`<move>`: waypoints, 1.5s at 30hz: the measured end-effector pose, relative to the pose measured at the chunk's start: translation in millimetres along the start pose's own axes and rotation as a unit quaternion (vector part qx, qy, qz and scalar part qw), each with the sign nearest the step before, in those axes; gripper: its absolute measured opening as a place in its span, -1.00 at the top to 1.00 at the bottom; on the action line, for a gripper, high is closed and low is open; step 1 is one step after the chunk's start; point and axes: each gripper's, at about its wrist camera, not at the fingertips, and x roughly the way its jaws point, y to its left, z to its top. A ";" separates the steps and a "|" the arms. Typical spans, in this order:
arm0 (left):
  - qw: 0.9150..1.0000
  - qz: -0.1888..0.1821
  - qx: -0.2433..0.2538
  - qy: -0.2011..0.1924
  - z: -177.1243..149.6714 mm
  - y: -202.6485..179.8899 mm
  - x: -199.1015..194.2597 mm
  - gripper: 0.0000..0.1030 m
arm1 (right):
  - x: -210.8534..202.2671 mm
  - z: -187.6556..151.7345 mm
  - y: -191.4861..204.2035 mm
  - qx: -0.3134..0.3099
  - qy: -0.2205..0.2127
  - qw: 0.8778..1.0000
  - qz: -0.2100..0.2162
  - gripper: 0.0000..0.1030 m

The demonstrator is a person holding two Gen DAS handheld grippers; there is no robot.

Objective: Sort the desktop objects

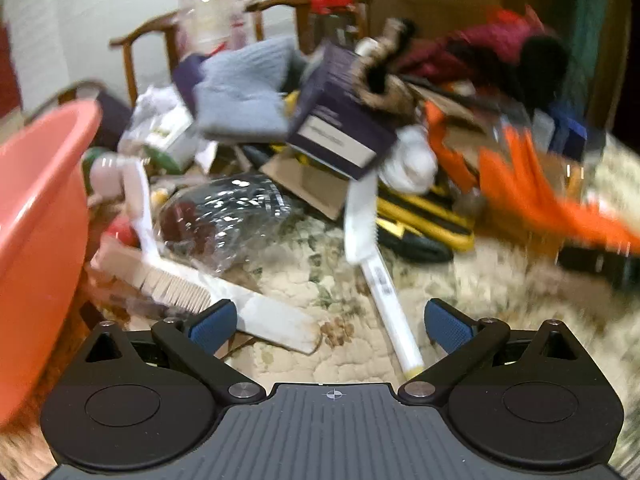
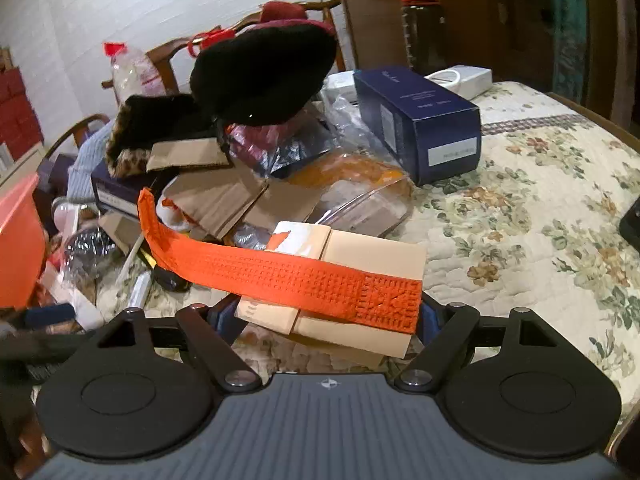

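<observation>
While the right gripper holds the tan cardboard packet with its orange textured strap, its jaws stand partly closed against the packet's two side edges; the pads are largely hidden behind the card, so the firmness of the grip cannot be confirmed. The packet sits level at 6 o'clock in the right wrist view, with the strap trailing toward 9 o'clock over the clutter. Judged from this, the step in hand is transfer of the packet to its sorting place.

1. Keep the packet level. The strap end hangs free and may snag the cardboard scraps beneath it.
2. Lift clear of the pile before travelling sideways.
3. The likely receptacle is the orange basin, at 9 o'clock in the left wrist view; this is a judgement only.

The left gripper has its jaws wide open and holds nothing. It hangs above the floral quilted cover of the desk, with a white marker pen lying between the pads toward 1 o'clock and a white brush at 10 o'clock. The left view is blurred, so detail is uncertain. A dark blue box lies at 1 o'clock of the packet, well apart
</observation>
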 end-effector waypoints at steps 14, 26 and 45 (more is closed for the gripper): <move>0.998 -0.054 -0.012 0.019 -13.9 -11.4 -12.9 -1.00 | -4.1 -0.6 -0.3 0.008 -0.006 0.999 -0.035 -0.69; 0.998 -0.046 -0.023 -0.024 -17.1 -12.7 -26.2 0.79 | -15.3 -2.7 4.3 -0.003 -0.048 0.998 -0.047 -0.60; 0.994 -0.056 -0.024 -0.087 -14.1 -10.1 -60.9 0.94 | -28.8 -7.7 17.7 -0.018 -0.092 0.996 -0.001 -0.60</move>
